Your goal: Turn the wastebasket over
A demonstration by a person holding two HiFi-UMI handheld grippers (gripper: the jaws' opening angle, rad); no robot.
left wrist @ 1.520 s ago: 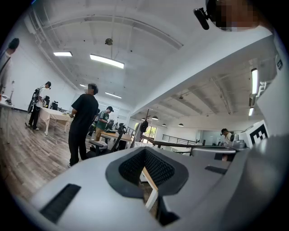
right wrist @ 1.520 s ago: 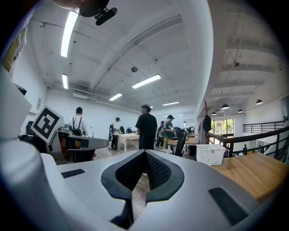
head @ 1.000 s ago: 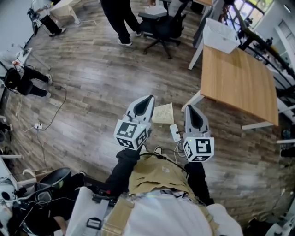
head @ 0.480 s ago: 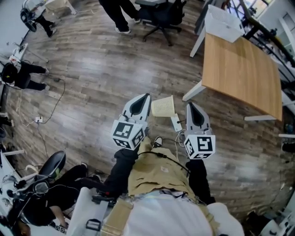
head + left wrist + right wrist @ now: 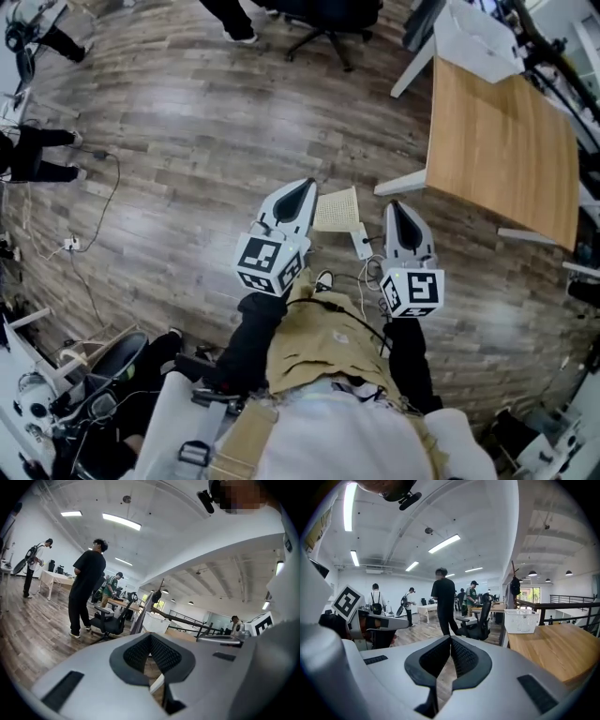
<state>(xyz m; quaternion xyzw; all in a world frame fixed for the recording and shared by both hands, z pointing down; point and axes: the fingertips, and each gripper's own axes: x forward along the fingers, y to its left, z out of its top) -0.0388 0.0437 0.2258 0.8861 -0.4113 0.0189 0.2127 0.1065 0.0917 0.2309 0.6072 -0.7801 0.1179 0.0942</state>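
Left claw (image 5: 302, 190) and right claw (image 5: 394, 208) are both held out low in front of the person, side by side, each closed with nothing between its jaws. The left gripper view shows the left claw's dark ribbed pads (image 5: 140, 651) meeting at the tip. The right gripper view shows the same for the right claw (image 5: 450, 639).

The wastebasket (image 5: 337, 208), a cream mesh one, sits on the wooden floor (image 5: 187, 141) between the two claw tips and just ahead of them. It touches neither claw, and I cannot tell which way up it lies. A white power strip (image 5: 358, 242) lies on the floor just beside it, on the near side.

To the right stands a wooden counter (image 5: 502, 150), its near left corner close to the wastebasket. A white basket (image 5: 473, 42) rests at the counter's far end. A black office chair (image 5: 328, 19) stands further off on the floor.
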